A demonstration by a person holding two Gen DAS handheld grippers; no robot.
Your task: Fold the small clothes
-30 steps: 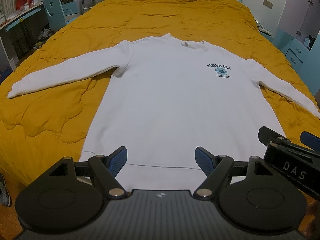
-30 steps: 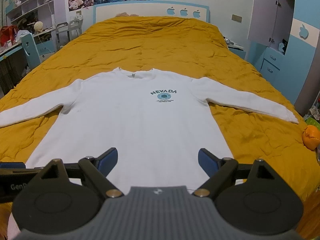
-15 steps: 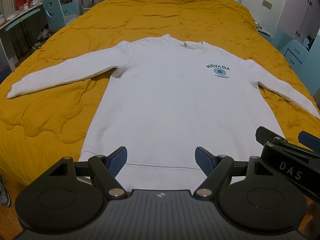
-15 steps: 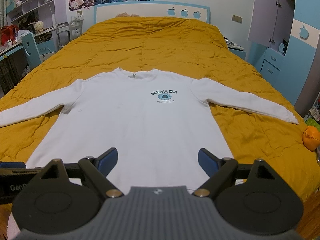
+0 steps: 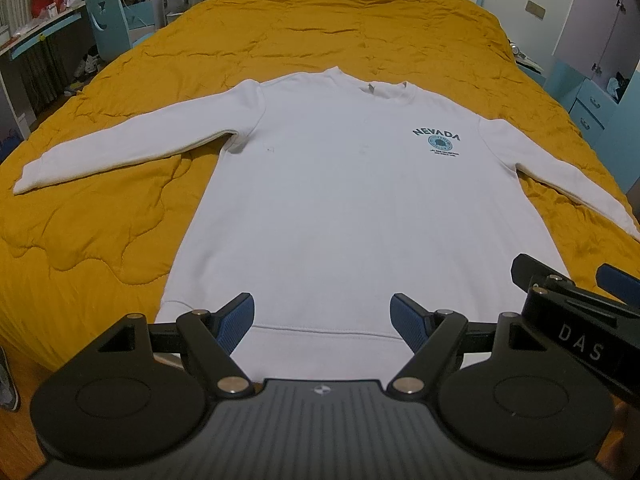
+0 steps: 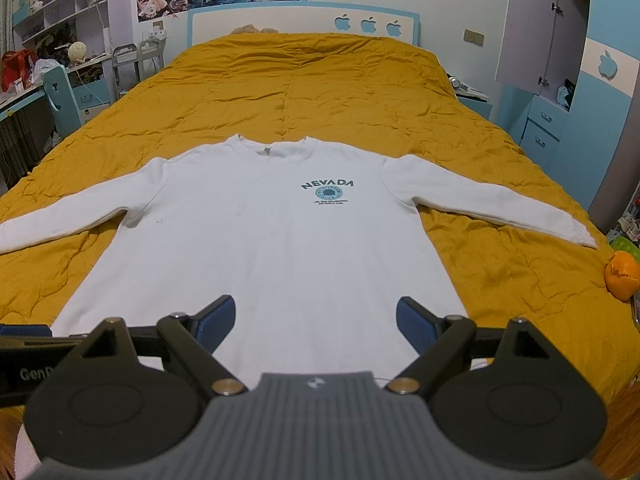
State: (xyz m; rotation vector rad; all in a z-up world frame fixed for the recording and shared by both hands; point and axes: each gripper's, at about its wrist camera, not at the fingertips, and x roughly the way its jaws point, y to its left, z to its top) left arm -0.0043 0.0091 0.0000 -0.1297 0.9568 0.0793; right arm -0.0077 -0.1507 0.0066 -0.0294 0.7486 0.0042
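One white long-sleeved NEVADA sweatshirt (image 5: pixel 352 208) lies flat, front up, on the mustard quilted bedspread (image 5: pixel 100 216). Left gripper (image 5: pixel 322 318) and right gripper (image 6: pixel 316 320) gape wide, empty, above its near hem. Only the right wrist view shows an orange fruit (image 6: pixel 621 270) at far right.

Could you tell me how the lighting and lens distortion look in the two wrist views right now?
Left wrist view: dim, warm indoor light, no glare; fisheye bows the bed edges; sweatshirt sharp, open left gripper in shade. Right wrist view: similar light, dark vignette corners, wardrobe curved; sweatshirt print legible, open right gripper slightly soft.
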